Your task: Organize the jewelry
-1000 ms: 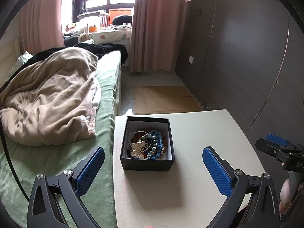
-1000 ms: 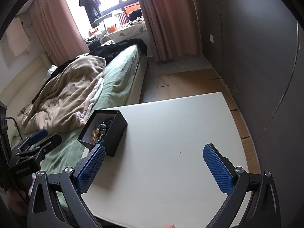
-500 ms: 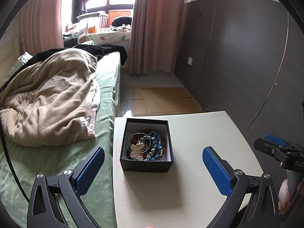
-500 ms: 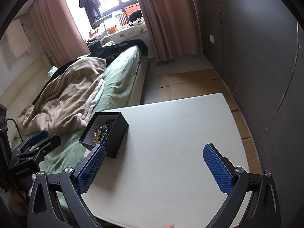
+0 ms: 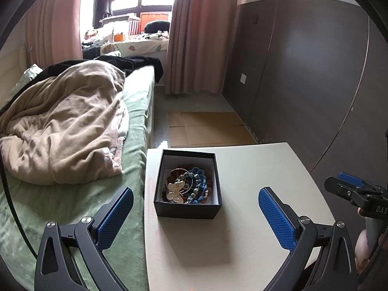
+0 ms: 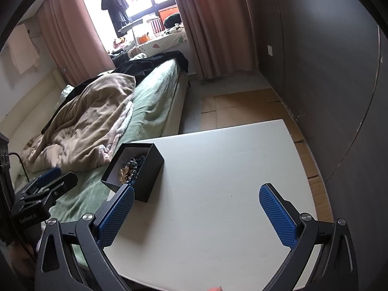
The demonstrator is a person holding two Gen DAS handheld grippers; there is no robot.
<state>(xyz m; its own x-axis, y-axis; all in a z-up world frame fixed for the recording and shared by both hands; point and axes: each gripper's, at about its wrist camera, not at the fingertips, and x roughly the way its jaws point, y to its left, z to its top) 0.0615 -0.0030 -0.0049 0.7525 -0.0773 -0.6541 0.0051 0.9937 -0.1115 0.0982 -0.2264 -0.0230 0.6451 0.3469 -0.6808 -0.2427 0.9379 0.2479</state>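
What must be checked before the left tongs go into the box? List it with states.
1. Left tongs open and empty: ok.
2. Black box lidless, its inside reachable from above: ok.
3. Box fully on the white table, though near its bed-side edge: ok.
4. Jewelry separate enough to lift one piece: not ok, the butterfly piece lies on tangled beads.
5. Right tongs open, empty, off to the side of the box: ok.
6. Whether the box will slide when pulled at: cannot tell.
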